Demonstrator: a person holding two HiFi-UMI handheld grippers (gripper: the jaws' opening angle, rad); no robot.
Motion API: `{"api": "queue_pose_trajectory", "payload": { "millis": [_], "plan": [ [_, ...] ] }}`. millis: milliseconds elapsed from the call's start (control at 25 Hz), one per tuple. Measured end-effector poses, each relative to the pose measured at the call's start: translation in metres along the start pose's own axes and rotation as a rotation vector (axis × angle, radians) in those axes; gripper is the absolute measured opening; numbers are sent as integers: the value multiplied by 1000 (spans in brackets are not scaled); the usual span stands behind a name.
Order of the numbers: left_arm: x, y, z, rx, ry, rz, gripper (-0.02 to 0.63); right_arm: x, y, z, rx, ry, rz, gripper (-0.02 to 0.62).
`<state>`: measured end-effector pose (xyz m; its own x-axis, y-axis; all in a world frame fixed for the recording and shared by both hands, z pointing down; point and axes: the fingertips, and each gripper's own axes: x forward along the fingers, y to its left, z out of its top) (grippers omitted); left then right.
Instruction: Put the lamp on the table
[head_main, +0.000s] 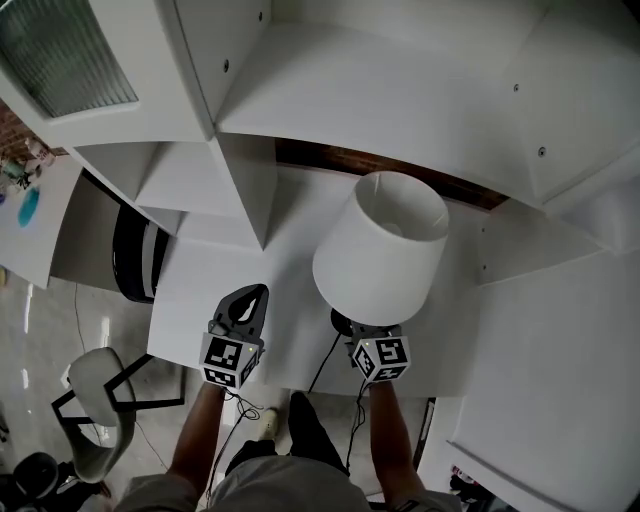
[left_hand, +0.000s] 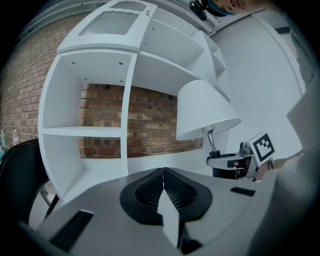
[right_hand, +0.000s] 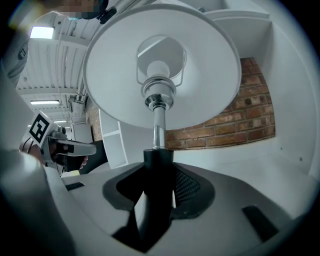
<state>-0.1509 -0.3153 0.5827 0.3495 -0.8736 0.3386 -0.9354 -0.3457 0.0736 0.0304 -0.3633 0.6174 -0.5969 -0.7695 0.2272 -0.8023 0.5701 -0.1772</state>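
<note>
Right gripper view: right gripper (right_hand: 159, 172) clamped on black lower stem of lamp (right_hand: 160, 65); lamp upright, centre frame, over white table (head_main: 200, 290). Left gripper (left_hand: 163, 171) closed, empty.

Risks:
- top-heavy shade pivots in narrow grip
- trailing cord (head_main: 322, 368) snags table edge
- shade clips shelf (head_main: 330, 90)

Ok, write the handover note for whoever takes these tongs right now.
Left tongs: jaws together, empty, over the white desk top beside the lamp.
Right tongs: clamped on the black lower stem of the white-shaded table lamp with chrome neck, which stands upright.
Done: the lamp is gripped and is over the desk, in front of the white shelf unit.
Left: I cannot tell whether the base touches the desk. Set it down, open the right tongs, and back off.
</note>
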Motion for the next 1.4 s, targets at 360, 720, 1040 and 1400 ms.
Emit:
{"api": "queue_pose_trajectory", "payload": {
  "millis": [360, 720, 1040, 1400],
  "plan": [
    [18, 14, -21, -27, 47, 28, 5, 41, -20, -25, 31, 26, 4, 158],
    [16, 17, -38, -49, 84, 50, 5, 59, -28, -53, 54, 62, 9, 158],
    [15, 13, -42, -64, 93, 55, 5, 60, -28, -55, 47, 58, 35, 159],
    [10, 0, -38, -90, 90, 20, 5, 56, -19, -57, -12, 35, 26, 158]
  ]
}}
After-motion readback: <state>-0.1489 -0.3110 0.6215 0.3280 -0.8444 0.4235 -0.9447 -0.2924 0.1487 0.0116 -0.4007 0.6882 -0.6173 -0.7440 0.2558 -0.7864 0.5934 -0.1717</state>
